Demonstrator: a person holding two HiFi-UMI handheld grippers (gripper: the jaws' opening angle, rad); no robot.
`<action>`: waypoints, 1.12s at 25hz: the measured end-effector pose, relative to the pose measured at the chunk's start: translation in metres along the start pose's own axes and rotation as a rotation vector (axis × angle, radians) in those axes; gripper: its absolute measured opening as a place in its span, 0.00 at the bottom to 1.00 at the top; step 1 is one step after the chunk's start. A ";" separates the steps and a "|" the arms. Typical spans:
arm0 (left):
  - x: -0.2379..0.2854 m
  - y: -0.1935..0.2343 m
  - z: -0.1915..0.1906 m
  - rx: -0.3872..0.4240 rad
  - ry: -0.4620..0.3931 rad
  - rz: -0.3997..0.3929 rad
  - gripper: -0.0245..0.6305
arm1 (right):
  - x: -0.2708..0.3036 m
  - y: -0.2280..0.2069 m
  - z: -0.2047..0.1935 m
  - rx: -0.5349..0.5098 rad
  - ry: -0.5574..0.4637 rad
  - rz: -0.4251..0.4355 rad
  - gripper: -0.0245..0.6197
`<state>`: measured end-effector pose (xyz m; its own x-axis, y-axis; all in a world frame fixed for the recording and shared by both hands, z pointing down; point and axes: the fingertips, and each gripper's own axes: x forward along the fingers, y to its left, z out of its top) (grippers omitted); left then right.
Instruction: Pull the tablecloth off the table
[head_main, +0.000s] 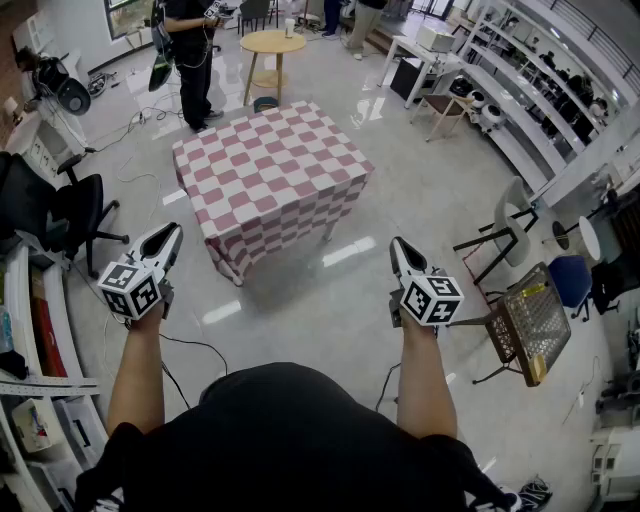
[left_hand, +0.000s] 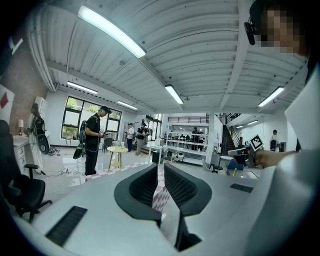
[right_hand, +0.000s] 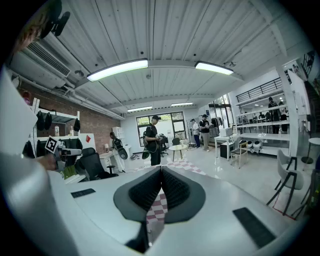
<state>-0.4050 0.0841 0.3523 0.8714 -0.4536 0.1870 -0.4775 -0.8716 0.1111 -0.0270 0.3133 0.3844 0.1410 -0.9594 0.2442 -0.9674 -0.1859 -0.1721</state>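
The table stands a few steps ahead of me, draped in a red-and-white checked tablecloth (head_main: 270, 172) that hangs down its sides. Both grippers are held in the air short of it, well apart from the cloth. My left gripper (head_main: 170, 236) points at the table's near left corner; its jaws stand a narrow gap apart with nothing between them (left_hand: 160, 168). A strip of checked cloth (left_hand: 160, 194) shows through that gap. My right gripper (head_main: 398, 246) points toward the near right corner, its pads pressed together and empty (right_hand: 161, 171). The checked cloth (right_hand: 159, 208) shows below its jaws.
A person (head_main: 192, 50) stands beyond the table next to a round wooden table (head_main: 272, 42). A black office chair (head_main: 70, 212) and floor cables lie left. Grey chairs (head_main: 515, 215) and a wire-mesh seat (head_main: 532, 320) stand right, with shelving (head_main: 540, 90) behind.
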 end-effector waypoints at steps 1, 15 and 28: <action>0.002 -0.002 0.000 -0.002 0.001 0.000 0.12 | 0.000 -0.003 0.000 0.002 0.000 0.001 0.09; 0.029 -0.019 -0.006 -0.004 0.016 -0.012 0.12 | 0.000 -0.023 0.000 -0.016 -0.006 0.016 0.09; 0.089 0.009 -0.017 -0.020 0.061 -0.038 0.12 | 0.054 -0.040 -0.007 0.032 0.032 0.021 0.09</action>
<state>-0.3338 0.0387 0.3868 0.8806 -0.4079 0.2410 -0.4472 -0.8837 0.1385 0.0174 0.2707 0.4111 0.1132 -0.9561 0.2703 -0.9629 -0.1726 -0.2074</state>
